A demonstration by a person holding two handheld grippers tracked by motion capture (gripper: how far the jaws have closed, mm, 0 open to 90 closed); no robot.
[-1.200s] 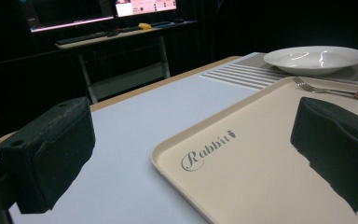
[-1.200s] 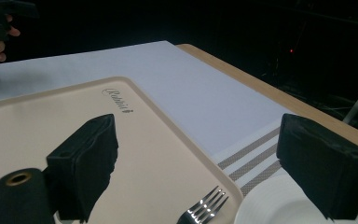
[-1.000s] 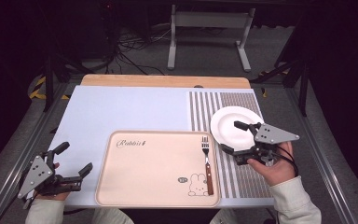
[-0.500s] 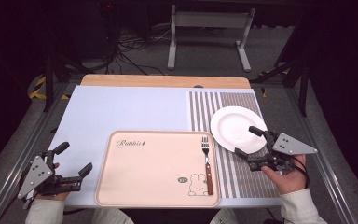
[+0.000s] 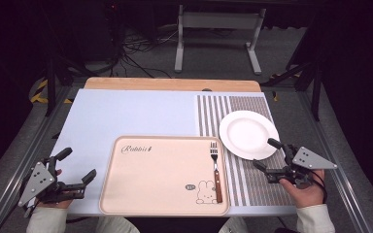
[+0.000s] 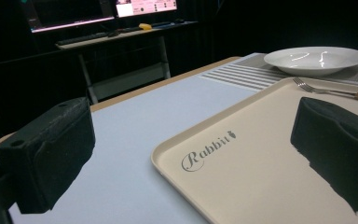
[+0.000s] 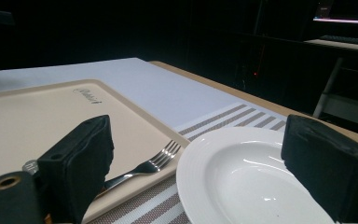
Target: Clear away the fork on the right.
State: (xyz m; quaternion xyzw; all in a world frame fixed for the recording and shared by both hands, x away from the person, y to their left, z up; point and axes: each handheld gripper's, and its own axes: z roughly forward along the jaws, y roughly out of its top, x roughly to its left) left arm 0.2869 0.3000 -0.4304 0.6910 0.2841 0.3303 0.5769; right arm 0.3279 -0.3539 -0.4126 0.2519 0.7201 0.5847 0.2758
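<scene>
Plate (image 5: 248,134) sits just right of the tray (image 5: 160,204); I hold my right gripper (image 5: 271,158) wide at its near edge, left gripper (image 5: 76,166) wide left of the tray.

The plate (image 5: 248,134) looks like glossy white ceramic, catching highlights. The fork (image 5: 215,167) has shiny metal tines and a brown wooden handle. The tray (image 5: 145,194) is smooth, matt beige plastic. The striped mat (image 5: 213,109) at the table's right edge looks woven, finely textured. Gripper pads (image 7: 81,161) are matt black, rubbery.

Probably a lab: monitors (image 6: 98,11), floor cables (image 5: 141,46).
</scene>
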